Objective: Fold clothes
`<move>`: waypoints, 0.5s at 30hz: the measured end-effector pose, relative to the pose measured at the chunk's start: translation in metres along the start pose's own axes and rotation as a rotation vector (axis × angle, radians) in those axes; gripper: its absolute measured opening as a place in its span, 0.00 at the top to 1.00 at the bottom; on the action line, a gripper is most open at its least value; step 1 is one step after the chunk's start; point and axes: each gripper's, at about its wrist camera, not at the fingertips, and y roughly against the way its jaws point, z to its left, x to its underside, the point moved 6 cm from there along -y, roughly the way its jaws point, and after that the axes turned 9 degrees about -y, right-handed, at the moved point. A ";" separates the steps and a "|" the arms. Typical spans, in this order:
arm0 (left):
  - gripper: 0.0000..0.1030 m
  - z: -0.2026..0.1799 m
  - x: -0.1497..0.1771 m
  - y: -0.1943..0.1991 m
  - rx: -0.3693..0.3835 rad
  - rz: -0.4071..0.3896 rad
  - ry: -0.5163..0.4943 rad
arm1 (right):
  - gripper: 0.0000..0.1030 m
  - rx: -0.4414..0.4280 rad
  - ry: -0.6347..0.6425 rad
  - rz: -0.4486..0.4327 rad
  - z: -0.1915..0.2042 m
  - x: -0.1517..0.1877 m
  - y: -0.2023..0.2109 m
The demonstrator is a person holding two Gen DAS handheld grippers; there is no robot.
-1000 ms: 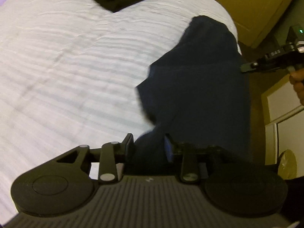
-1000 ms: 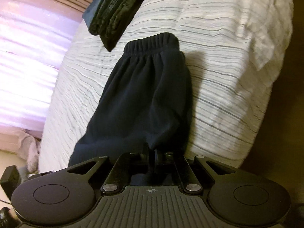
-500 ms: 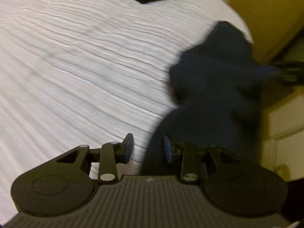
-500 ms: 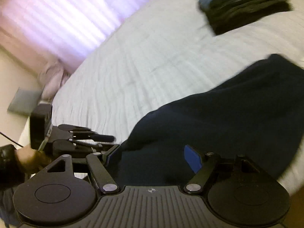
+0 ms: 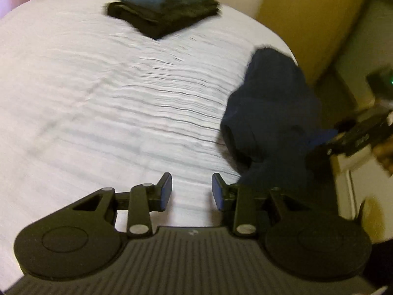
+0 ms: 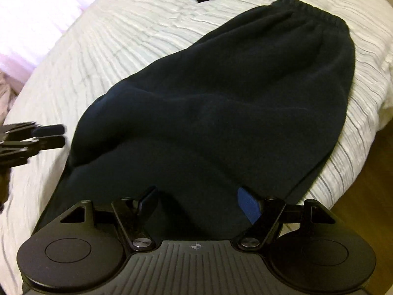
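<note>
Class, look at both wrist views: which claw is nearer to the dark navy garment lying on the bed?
Right. The right claw hangs open directly over the navy garment at its near end. The left claw hovers over bare white bedding beside it, nothing between its pads.

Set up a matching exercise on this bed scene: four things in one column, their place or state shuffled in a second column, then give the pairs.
Things:
1. dark navy fleece sweatpants
2. stack of folded dark clothes
3. left gripper
4. right gripper

Places or states:
A. jaws apart over bare white striped bedspread, nothing between them
B. at the far end of the bed
C. jaws wide, just opened, over dark fabric
D. spread loose near the bed's edge, elastic waistband farthest

Pairs: 1-D, 2-B, 3-A, 4-C
</note>
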 end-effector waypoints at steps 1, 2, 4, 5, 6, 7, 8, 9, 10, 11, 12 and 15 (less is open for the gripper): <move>0.71 -0.005 -0.004 -0.010 0.050 0.003 -0.039 | 0.27 0.007 -0.011 -0.007 0.001 0.000 -0.002; 0.71 -0.013 -0.010 -0.014 0.124 -0.013 -0.071 | 0.27 0.013 -0.017 -0.009 0.002 0.000 -0.003; 0.71 -0.024 -0.019 -0.020 0.234 -0.047 -0.108 | 0.27 0.022 -0.017 -0.008 0.004 -0.001 -0.006; 0.71 -0.027 -0.024 -0.022 0.259 -0.060 -0.111 | 0.27 0.024 -0.016 -0.006 0.004 -0.001 -0.006; 0.71 -0.030 -0.029 -0.025 0.283 -0.073 -0.113 | 0.27 0.023 -0.018 -0.004 0.002 -0.002 -0.005; 0.71 -0.027 -0.032 -0.032 0.256 -0.071 -0.088 | 0.27 0.020 -0.018 -0.005 0.003 0.002 0.000; 0.70 -0.022 -0.036 -0.040 0.220 -0.066 -0.056 | 0.27 0.016 -0.021 -0.005 0.003 0.003 0.000; 0.68 -0.015 -0.037 -0.045 0.178 -0.063 -0.015 | 0.27 0.013 -0.025 -0.007 0.003 0.004 0.003; 0.67 -0.008 -0.038 -0.047 0.128 -0.069 0.028 | 0.27 0.010 -0.031 -0.009 0.003 0.004 0.002; 0.68 -0.001 -0.040 -0.045 0.075 -0.087 0.070 | 0.27 0.006 -0.040 -0.011 0.002 0.004 0.002; 0.69 0.010 -0.041 -0.039 0.039 -0.115 0.131 | 0.27 0.002 -0.048 -0.012 0.002 0.003 0.002; 0.62 0.046 -0.025 -0.023 -0.004 -0.130 0.296 | 0.27 -0.020 -0.073 -0.014 0.001 0.003 0.004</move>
